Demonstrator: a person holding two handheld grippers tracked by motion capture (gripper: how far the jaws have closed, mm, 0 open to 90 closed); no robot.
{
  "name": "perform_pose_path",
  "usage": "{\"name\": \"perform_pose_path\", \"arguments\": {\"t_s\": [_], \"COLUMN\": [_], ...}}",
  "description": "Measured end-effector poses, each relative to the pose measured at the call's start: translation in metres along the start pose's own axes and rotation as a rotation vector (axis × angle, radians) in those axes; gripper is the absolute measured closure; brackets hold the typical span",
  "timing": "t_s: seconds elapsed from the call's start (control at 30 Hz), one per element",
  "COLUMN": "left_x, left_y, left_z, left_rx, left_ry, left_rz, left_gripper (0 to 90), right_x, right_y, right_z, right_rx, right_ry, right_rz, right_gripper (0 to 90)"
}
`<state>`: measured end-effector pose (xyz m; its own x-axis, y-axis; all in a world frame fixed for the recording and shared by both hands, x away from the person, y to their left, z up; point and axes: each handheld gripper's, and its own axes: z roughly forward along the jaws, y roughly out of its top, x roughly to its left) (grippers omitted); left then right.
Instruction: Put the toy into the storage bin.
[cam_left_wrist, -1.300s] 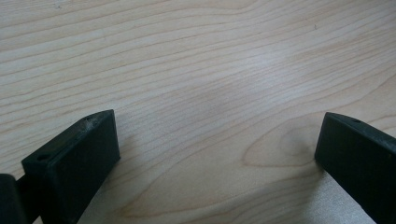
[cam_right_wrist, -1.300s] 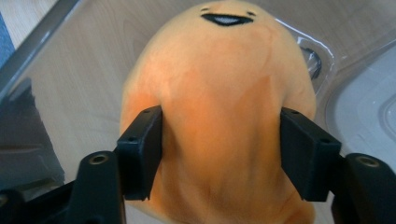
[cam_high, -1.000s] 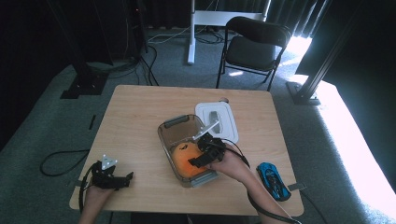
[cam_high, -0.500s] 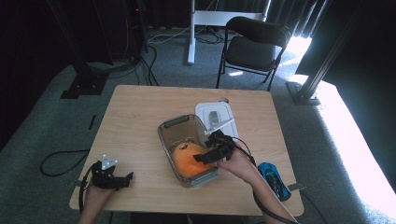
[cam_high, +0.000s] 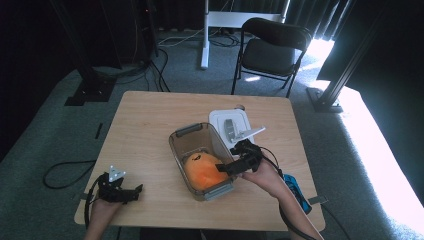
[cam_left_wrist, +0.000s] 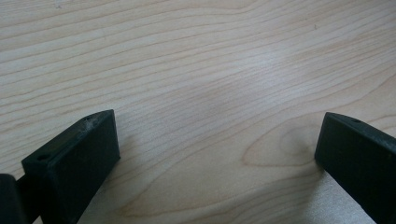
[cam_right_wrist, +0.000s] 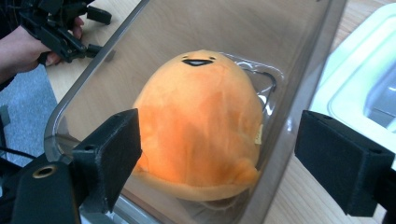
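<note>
An orange egg-shaped plush (cam_high: 202, 171) with a small black face lies in a clear plastic bin (cam_high: 186, 131) at the table's middle. My right gripper (cam_high: 226, 167) hovers open at the bin's right rim. In the right gripper view its jaws stand wide apart around the plush (cam_right_wrist: 201, 126) without touching it, and the right jaw is outside the bin wall (cam_right_wrist: 299, 93). My left gripper (cam_high: 134, 192) rests open near the front left corner. In the left gripper view there is bare wood (cam_left_wrist: 210, 93) between its jaws.
The bin's white lid (cam_high: 230, 125) lies flat just right of the bin, also visible as the lid (cam_right_wrist: 359, 88) in the right gripper view. A blue object (cam_high: 292, 187) sits at the table's right front edge. A black chair (cam_high: 272, 50) stands behind the table.
My right gripper has shifted slightly right and back from above the plush toward the bin's right rim. The plush stays in the bin. The left gripper has not moved.
</note>
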<state>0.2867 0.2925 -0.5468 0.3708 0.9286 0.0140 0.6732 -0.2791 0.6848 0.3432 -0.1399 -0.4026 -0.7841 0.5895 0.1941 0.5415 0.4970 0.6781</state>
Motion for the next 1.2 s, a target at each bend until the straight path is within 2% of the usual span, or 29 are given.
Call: {"name": "perform_pose_path", "arguments": {"t_s": [0.2,0.5,0.77,0.87,0.97,1.0,1.2], "left_x": [0.0,0.0,0.0,0.0,0.0,0.0,0.0], "left_y": [0.0,0.0,0.0,0.0,0.0,0.0,0.0], "left_z": [0.0,0.0,0.0,0.0,0.0,0.0,0.0], "left_rx": [-0.001,-0.001,-0.001,0.0,-0.001,0.001,0.002], "left_ry": [0.0,0.001,0.0,0.0,0.0,0.0,-0.001], "left_rz": [0.0,0.002,-0.002,-0.002,-0.002,0.0,0.0], "left_gripper": [0.2,0.2,0.2,0.2,0.2,0.2,0.2], "right_x": [-0.007,-0.021,-0.034,-0.039,-0.04,-0.042,-0.044], "right_y": [-0.009,-0.028,-0.045,-0.056,-0.059,-0.066,-0.084], "right_z": [-0.01,-0.021,-0.03,-0.036,-0.037,-0.04,-0.047], "right_rx": [-0.032,-0.067,-0.077,-0.098,-0.098,-0.095,-0.09], "right_ry": [-0.02,-0.02,-0.08,-0.097,-0.104,-0.132,-0.185], "right_rz": [0.034,0.082,0.144,0.167,0.172,0.175,0.191], "right_gripper": [13.3,11.6,11.8,11.9,11.9,12.0,12.0]}}
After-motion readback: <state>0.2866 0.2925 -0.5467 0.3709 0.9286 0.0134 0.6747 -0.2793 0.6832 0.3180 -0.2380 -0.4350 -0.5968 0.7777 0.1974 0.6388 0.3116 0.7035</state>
